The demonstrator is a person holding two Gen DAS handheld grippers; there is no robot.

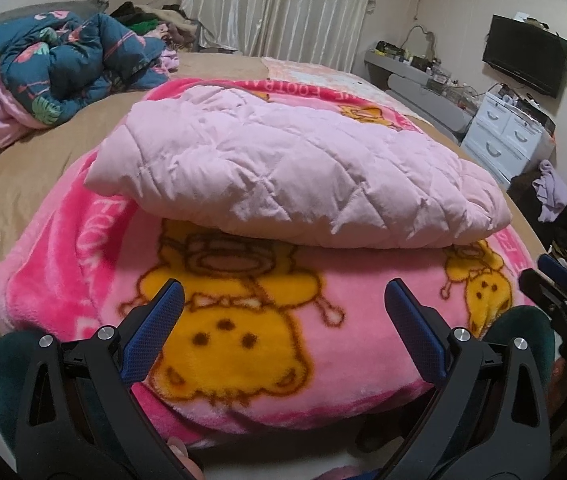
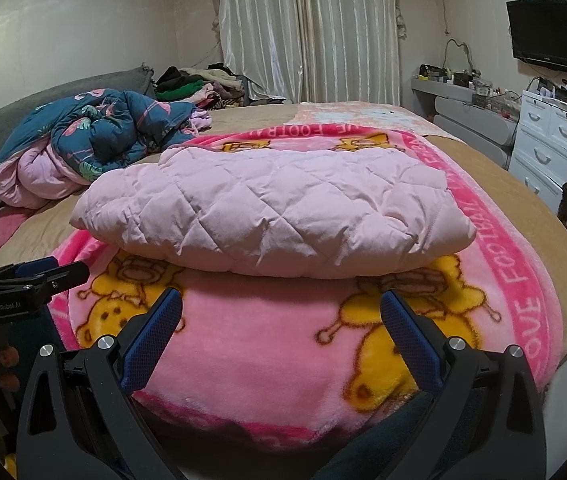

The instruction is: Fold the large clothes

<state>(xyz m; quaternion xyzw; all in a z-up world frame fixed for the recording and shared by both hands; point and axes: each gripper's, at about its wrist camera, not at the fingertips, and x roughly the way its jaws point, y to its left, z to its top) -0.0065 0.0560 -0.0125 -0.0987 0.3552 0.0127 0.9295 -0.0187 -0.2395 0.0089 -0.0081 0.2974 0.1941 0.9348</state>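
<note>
One big bed point(image 2: 35, 236) fills room. Pink blanket point(image 2: 267, 344) with yellow bears spread on it. Folded pink quilted coat point(image 2: 275, 216) lies flat on middle of blanket, just past my fingers. Blue flowery quilt point(image 2: 115, 132) bunched far left. My left gripper point(image 1: 283, 300) spread wide, holds nothing. My right gripper point(image 2: 281, 308) spread wide too, holds nothing.

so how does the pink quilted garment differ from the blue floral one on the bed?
The pink quilted garment is plain pale pink; the blue floral garment is dark blue with a flamingo and leaf print. The pink one lies folded flat on the cartoon blanket; the blue one sits crumpled, off the blanket, farther back left. Both look padded.
</note>
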